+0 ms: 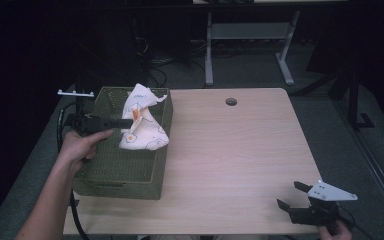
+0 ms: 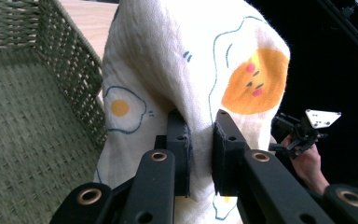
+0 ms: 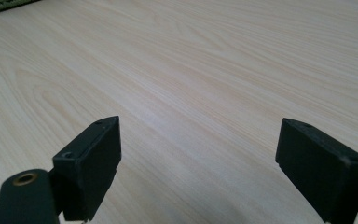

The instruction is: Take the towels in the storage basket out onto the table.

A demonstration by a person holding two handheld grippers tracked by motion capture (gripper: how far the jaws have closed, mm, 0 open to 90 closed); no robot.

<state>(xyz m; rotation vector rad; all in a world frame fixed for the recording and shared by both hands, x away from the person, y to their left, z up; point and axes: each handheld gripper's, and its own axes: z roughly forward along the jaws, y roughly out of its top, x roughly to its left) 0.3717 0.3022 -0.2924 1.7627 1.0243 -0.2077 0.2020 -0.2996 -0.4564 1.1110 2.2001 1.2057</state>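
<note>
The left gripper's fingers (image 2: pixel 179 140) are pinched tight on a fold of the cloth (image 2: pixel 186 65), the fabric bunched in the narrow gap between the two black pads; in the high view the left gripper (image 1: pixel 125 121) reaches level over the green woven basket (image 1: pixel 110 170) and holds the cloth (image 1: pixel 142 125) by its side, so that it hangs in a crumpled peak above the basket's far right corner, its lower end draped on the rim there. It is a white cloth printed with fried eggs, thin and limp; I judge it very light, not at all fragile and not slippery, since the weave gives the pads plenty to bite on; being soft, it will sag and trail from whatever point is held, and a trailing corner could catch on the basket wall. A hold on a thick fold, as now, looks secure; taking an edge or corner would let it hang out flatter. The right gripper (image 1: pixel 294 196) rests well apart at the near right corner of the bench (image 1: pixel 240 150), its fingers (image 3: pixel 93 163) spread wide with only bare wood between them.
</note>
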